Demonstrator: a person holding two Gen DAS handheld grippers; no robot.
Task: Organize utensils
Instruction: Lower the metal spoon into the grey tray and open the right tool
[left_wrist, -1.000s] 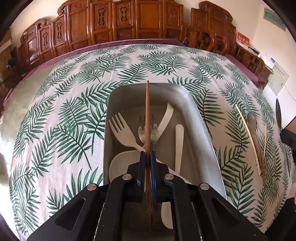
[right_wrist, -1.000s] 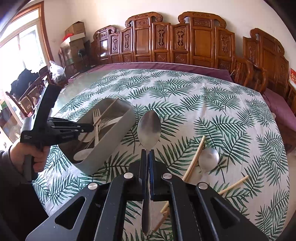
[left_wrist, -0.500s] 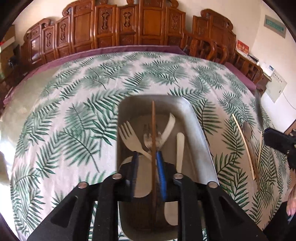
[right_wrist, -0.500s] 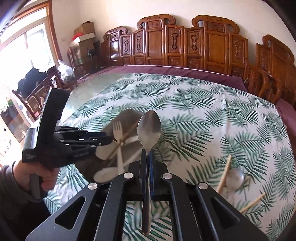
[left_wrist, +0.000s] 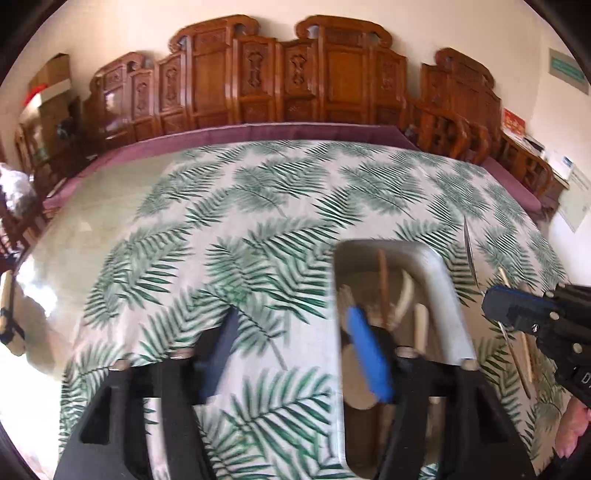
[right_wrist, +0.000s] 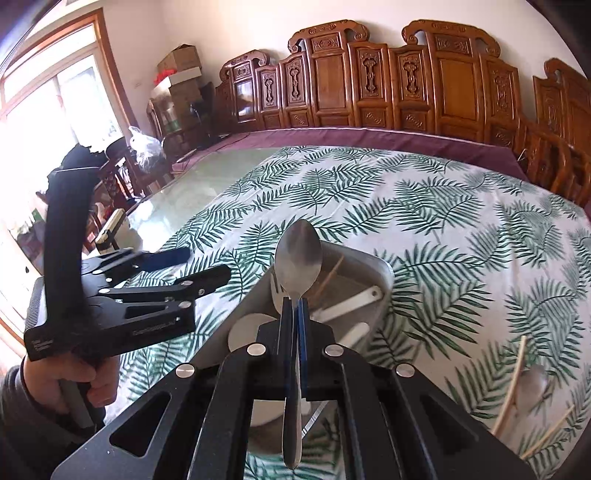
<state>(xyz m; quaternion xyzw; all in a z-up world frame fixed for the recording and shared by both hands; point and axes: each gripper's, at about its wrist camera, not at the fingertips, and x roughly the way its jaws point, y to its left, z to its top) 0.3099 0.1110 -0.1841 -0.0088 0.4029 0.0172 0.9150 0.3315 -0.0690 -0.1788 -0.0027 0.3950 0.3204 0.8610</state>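
Observation:
A grey tray (left_wrist: 439, 266) (right_wrist: 380, 269) on the leaf-print cloth holds white forks, a white spoon and a brown chopstick (left_wrist: 383, 288). My left gripper (left_wrist: 291, 343) is open and empty, its blue pad over the tray's left edge; it also shows in the right wrist view (right_wrist: 199, 264), left of the tray. My right gripper (right_wrist: 293, 314) is shut on a metal spoon (right_wrist: 298, 254), bowl forward, held above the tray. It shows at the right edge of the left wrist view (left_wrist: 491, 302).
On the cloth right of the tray lie chopsticks (right_wrist: 513, 384) and another metal spoon (right_wrist: 533, 384). Carved wooden chairs (right_wrist: 406, 81) line the far table edge. Bare glass table top (right_wrist: 192, 199) lies to the left.
My left gripper opened wide, let go of the chopstick into the tray and swung left. My right gripper carried the spoon left until it is over the tray.

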